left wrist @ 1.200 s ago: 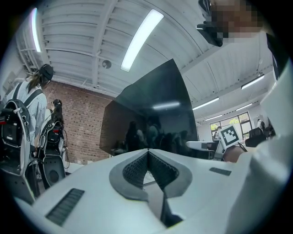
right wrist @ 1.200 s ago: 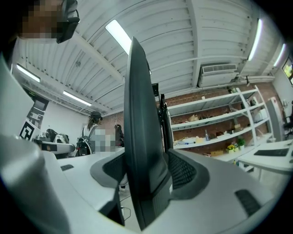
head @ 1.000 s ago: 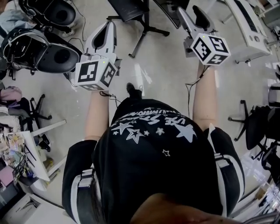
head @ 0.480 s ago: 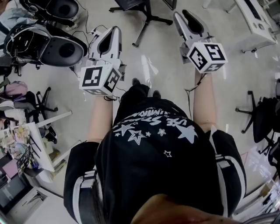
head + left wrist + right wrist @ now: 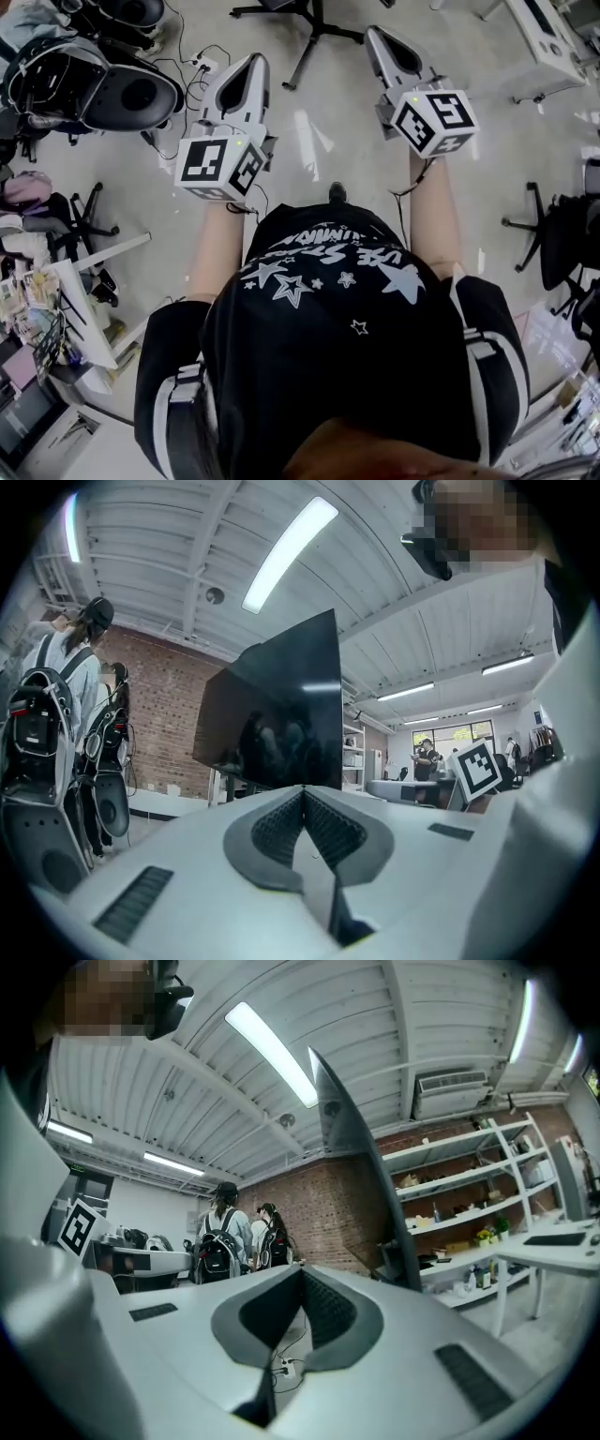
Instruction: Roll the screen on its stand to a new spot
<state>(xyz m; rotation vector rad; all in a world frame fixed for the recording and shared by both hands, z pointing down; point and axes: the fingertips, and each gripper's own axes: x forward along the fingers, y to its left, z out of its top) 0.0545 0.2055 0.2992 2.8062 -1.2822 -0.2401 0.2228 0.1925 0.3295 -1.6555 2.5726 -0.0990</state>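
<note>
Fingers of white right gripper now pressed together, wide apart a second ago, nothing between. Same on white left gripper: closed, empty. Just ahead, large black flat screen on black-legged stand, seemingly untouched; rolling not yet begun.

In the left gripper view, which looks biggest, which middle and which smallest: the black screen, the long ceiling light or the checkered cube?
1. black screen, biggest by far
2. long ceiling light
3. checkered cube, smallest

That is only how they look; they sit at different distances from the camera.
</note>
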